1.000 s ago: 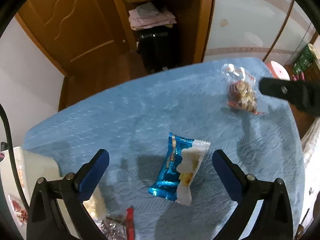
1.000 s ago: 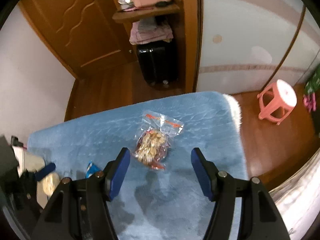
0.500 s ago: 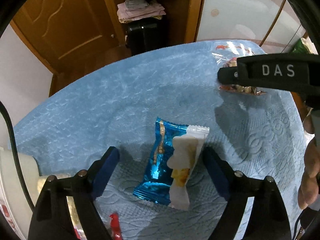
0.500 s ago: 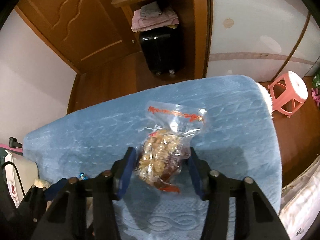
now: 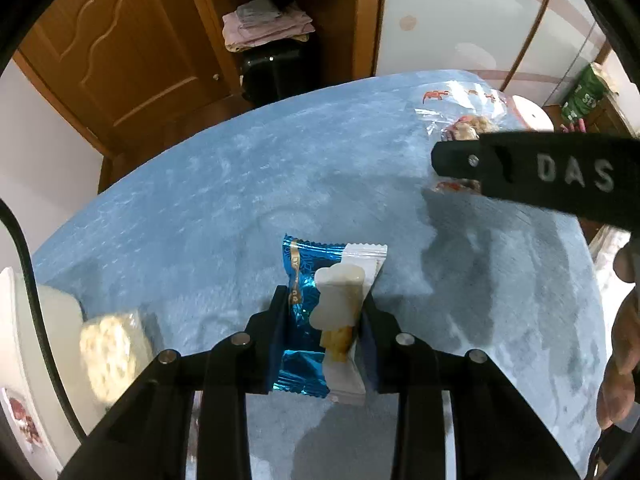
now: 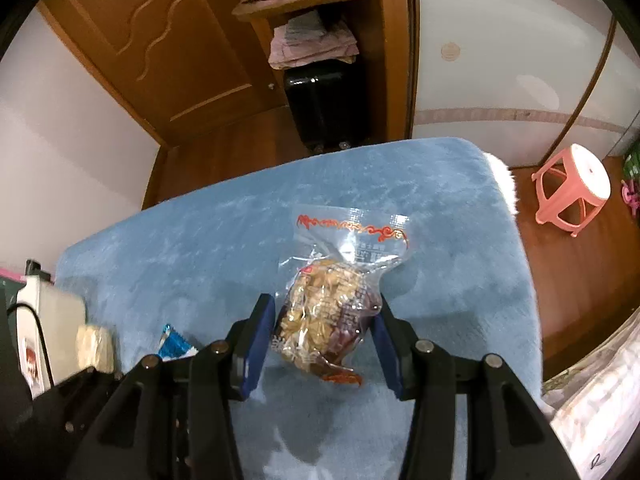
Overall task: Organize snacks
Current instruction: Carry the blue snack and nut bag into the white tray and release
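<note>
Loads of bare blue counter (image 5: pixel 248 184) toward the far edge, easy passing there. Right tongs (image 5: pixel 460 160) hang over the right side, blocking that lane. Near-left corner's crowded: a rice cracker pack (image 5: pixel 108 352), a white box (image 6: pixel 52 320) and a black cable (image 5: pixel 28 264). A pink stool (image 6: pixel 572 192) sits off the right edge.

Two grippers: left gripper (image 5: pixel 324 316), right gripper (image 6: pixel 324 322). Three snack packets: one blue-and-white packet (image 5: pixel 320 320) between the left jaws, one clear bag of nuts (image 6: pixel 328 312) between the right jaws, one pale rice cake (image 5: pixel 108 352) left of the left jaws.
</note>
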The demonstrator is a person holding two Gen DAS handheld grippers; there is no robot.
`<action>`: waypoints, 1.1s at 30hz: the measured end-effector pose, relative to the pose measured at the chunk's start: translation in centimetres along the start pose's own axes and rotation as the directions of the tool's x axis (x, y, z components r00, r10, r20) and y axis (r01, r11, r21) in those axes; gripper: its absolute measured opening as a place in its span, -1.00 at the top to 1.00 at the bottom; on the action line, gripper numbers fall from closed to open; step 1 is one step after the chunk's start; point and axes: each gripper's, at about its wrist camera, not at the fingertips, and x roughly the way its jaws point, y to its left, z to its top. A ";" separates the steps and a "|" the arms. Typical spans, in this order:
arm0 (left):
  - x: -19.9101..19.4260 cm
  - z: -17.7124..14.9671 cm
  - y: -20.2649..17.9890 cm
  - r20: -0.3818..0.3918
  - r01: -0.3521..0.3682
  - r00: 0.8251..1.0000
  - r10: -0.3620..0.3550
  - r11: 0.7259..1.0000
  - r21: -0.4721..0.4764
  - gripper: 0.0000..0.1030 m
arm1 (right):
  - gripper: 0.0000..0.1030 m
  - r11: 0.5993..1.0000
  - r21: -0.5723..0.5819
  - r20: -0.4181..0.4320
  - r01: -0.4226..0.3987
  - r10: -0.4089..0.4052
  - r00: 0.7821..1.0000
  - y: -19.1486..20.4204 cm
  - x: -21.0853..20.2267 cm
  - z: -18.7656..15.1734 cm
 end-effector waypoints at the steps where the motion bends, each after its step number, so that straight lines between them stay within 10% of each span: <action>1: -0.7 -0.3 -0.1 0.004 -0.003 1.000 0.003 1.000 0.007 0.41 | 0.06 1.000 -0.008 0.004 0.000 0.000 1.000 0.0 -0.5 -0.3; 17: -17.2 -6.6 2.3 0.121 -0.041 0.992 0.041 0.999 -0.004 0.41 | 0.06 0.981 -0.162 0.110 -0.105 0.123 0.986 5.2 -15.3 -7.2; 33: -30.3 -16.9 14.4 0.232 -0.058 0.967 0.102 0.981 -0.186 0.40 | 0.06 0.897 -0.394 0.159 -0.201 0.282 0.946 18.1 -26.7 -13.7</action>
